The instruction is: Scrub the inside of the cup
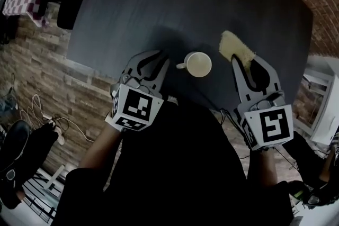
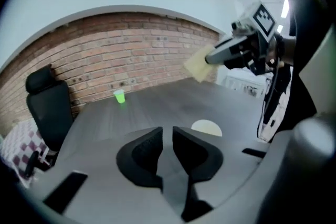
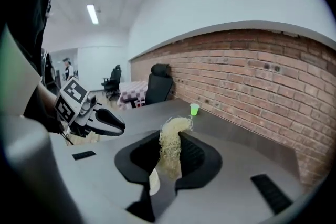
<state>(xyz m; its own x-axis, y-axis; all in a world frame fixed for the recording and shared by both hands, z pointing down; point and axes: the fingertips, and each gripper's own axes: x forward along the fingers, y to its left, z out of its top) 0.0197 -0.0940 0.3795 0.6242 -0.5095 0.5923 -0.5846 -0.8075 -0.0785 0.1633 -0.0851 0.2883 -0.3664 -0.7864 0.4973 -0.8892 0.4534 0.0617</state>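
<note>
A: Right gripper (image 3: 169, 140) first. What do we log?
B: Clamped on the scrub pad (image 3: 169, 153). It's a pale fibrous wad pinched between the pads, with the frayed end poking past the tips. The head view shows the scrub pad (image 1: 235, 46) as a yellowish lump ahead of the right gripper (image 1: 247, 63). We read that as deliberate, since the free end has to reach down into the cup (image 1: 198, 64).
A: Left gripper (image 2: 167, 136)?
B: Jaws nearly together with a thin gap and nothing in it, so we mark it empty. In the head view the left gripper (image 1: 152, 61) sits just beside the cup on the handle (image 1: 180, 66) side.
A: Cup placement?
B: White, upright on the dark surface (image 1: 185, 2), between the two grippers, and we see neither touching it. From the left gripper view the cup (image 2: 206, 127) shows only as a pale rim past one jaw.
A: Why is the left there?
B: Our guess is that it's there to steady the cup while the right scrubs. A narrow gap suits the handle, but we'd expect it to widen for the wall.
A: Stage?
B: The pad is held in the air off to the cup's side, not inside it. We judge scrubbing has not begun.
A: Anything else?
B: A small green cup (image 2: 119, 96) is far off by the brick wall (image 2: 131, 50), and there's a black chair (image 2: 50, 110). Both are well apart from the work, so we skip them.
</note>
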